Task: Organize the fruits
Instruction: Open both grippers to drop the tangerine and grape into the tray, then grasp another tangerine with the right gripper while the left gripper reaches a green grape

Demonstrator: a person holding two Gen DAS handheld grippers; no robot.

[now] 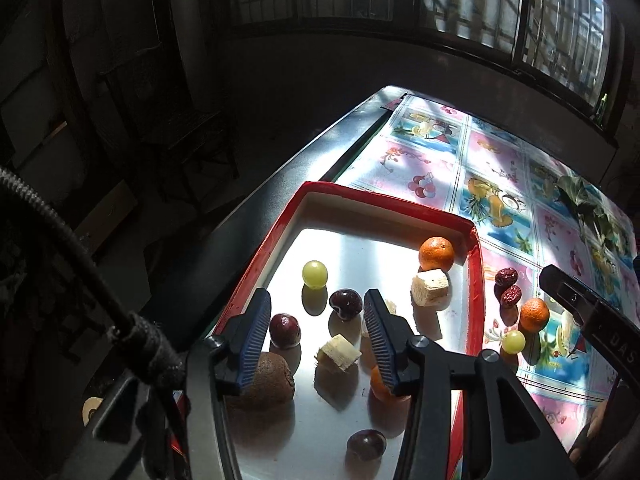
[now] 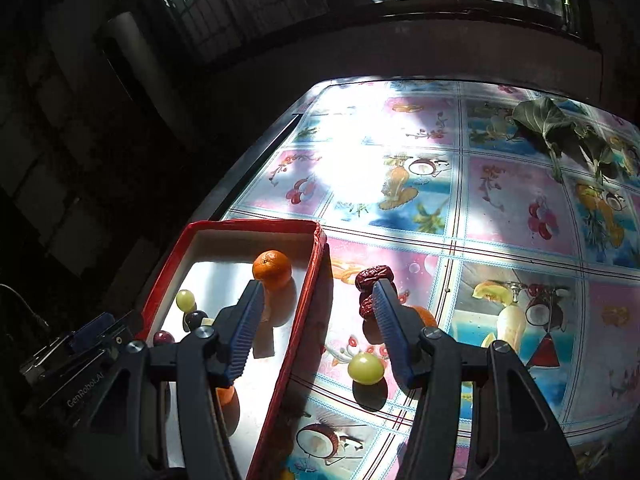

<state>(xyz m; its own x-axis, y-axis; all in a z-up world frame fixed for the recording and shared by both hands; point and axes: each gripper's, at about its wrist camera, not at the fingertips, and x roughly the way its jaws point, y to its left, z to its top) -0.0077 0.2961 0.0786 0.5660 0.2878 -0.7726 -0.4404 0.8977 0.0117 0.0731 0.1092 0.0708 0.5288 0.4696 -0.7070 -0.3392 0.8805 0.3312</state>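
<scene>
Red-rimmed tray (image 1: pixel 476 276), round orange (image 1: pixel 436 254), ribbed left gripper (image 1: pixel 316 340) spread

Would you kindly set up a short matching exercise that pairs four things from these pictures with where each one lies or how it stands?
Things:
1. kiwi
2. red dates
3. leafy greens
4. left gripper

Places or states:
A. at the far right of the tablecloth
B. open, above the tray
C. on the tablecloth, just right of the red tray
D. inside the tray, near its left rim

Pairs: 1-D, 2-C, 3-A, 4-B
</scene>
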